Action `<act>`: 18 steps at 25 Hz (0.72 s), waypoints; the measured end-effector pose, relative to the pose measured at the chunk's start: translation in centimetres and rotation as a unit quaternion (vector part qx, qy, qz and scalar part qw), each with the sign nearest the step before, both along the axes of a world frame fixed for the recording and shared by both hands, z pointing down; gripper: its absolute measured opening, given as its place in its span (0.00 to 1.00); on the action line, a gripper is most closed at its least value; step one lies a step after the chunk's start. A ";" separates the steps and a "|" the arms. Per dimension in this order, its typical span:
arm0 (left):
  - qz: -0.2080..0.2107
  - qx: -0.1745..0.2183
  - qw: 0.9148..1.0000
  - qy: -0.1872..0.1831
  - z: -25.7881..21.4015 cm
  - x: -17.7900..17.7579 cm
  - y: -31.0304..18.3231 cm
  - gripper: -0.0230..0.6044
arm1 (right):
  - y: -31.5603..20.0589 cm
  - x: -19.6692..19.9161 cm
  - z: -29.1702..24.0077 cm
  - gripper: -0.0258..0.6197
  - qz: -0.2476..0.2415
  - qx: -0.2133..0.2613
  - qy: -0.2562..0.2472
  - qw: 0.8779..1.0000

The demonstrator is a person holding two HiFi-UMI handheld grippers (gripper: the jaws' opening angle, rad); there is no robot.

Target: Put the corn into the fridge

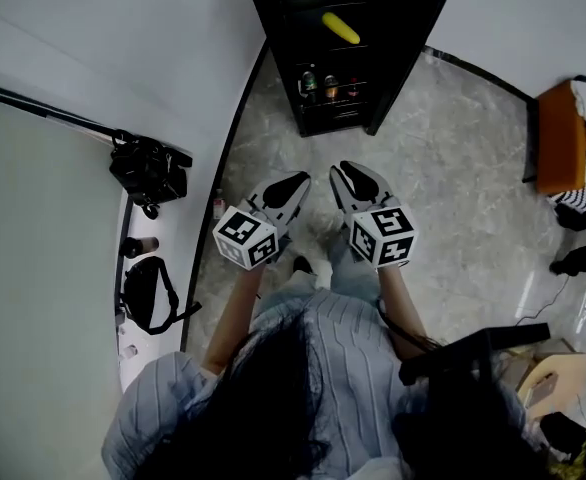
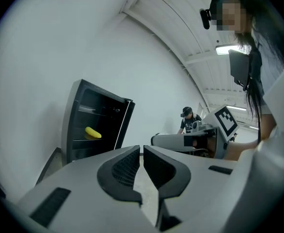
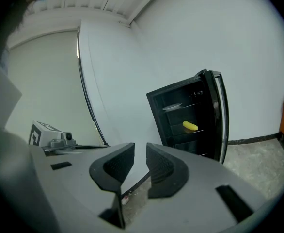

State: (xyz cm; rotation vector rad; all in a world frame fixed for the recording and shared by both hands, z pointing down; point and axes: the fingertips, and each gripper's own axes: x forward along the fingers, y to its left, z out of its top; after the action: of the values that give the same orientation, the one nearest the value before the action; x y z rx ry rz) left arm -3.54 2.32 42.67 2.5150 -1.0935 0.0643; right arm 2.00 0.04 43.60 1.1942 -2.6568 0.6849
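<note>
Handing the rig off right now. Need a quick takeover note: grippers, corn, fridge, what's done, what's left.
Left hand-held gripper: jaws all but together, nothing between them.
Right hand-held gripper: jaws slightly apart, nothing between them.
Both are held side by side in front of the person, pointing toward the fridge and well short of it.
Corn: lying on a shelf inside the fridge, above the shelf with bottles.
Done: the corn is in the fridge.
Left: the fridge door stands open; shutting it is probably the only step remaining, if it is wanted.
</note>
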 end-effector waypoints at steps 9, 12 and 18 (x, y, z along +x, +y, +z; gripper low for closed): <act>0.024 0.015 1.000 0.009 -0.6 -3.2 6.7 0.06 | 7.5 -3.5 -0.5 0.17 0.019 -0.004 -0.013 1.000; 0.028 0.023 0.999 0.012 -0.9 -4.5 8.6 0.06 | 9.5 -4.7 -0.7 0.17 0.023 -0.001 -0.015 1.000; 0.032 0.040 0.998 0.020 -1.8 -5.7 11.8 0.06 | 13.0 -5.9 -1.4 0.16 0.027 0.009 -0.012 1.000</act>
State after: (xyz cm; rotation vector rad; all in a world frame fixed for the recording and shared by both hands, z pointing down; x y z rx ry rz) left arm -9.28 14.12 40.83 2.6112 -1.0202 -0.0121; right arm -3.86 13.02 42.17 1.2734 -2.6659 0.6899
